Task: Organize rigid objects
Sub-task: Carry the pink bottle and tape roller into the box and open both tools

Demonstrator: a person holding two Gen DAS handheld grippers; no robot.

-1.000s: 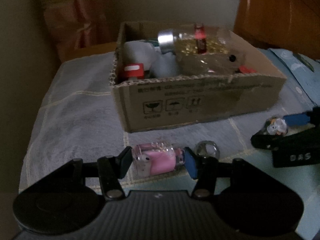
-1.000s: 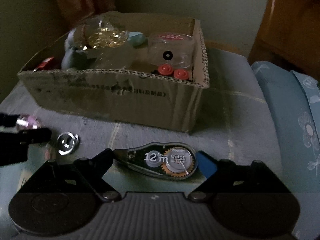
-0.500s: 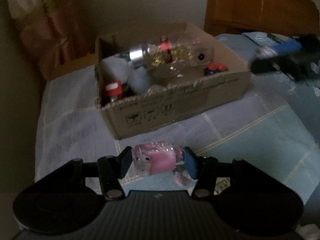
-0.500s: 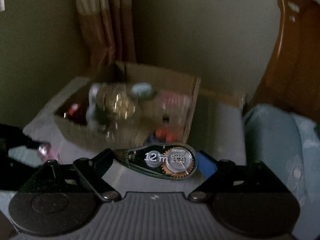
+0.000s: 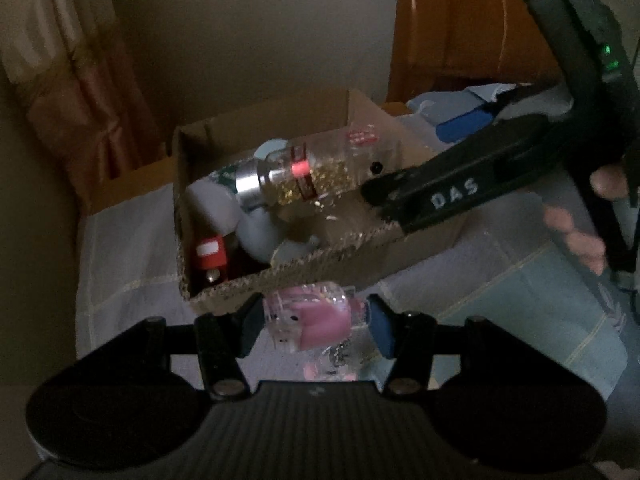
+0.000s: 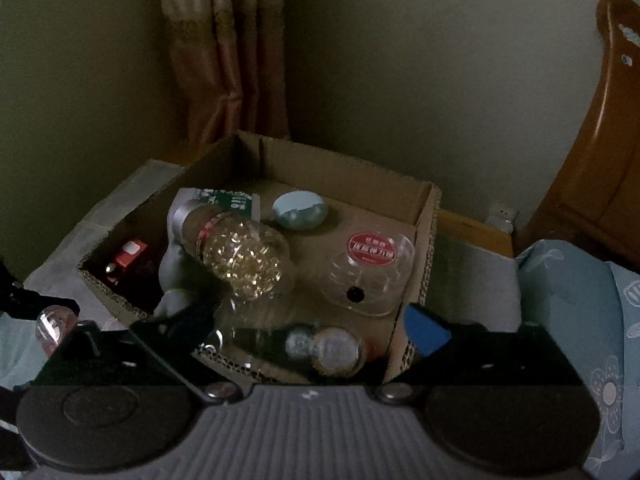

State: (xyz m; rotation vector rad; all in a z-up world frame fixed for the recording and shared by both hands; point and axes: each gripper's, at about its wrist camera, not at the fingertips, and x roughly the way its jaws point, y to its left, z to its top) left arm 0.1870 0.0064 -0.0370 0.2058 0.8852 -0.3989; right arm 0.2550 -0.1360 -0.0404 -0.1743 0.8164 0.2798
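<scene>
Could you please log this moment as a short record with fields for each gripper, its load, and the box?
left gripper: shut on pink clear container, just short of the box
right gripper: open over the box's near corner
correction tape: released, blurred, between the spread fingers
cardboard box: holds glitter bottle, clear tub

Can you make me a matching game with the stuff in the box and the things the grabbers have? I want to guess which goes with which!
Things:
1. pink bottle
2. tape roller
3. blue-green oval
4. bottle of gold beads

Clues:
A. lies on its side on top of the pile in the cardboard box
B. lies flat near the box's back wall
C. clamped between the left gripper fingers, outside the box
D. sits between the open right gripper fingers, just over the box's near edge

Pairs: 1-C, 2-D, 3-B, 4-A
</scene>
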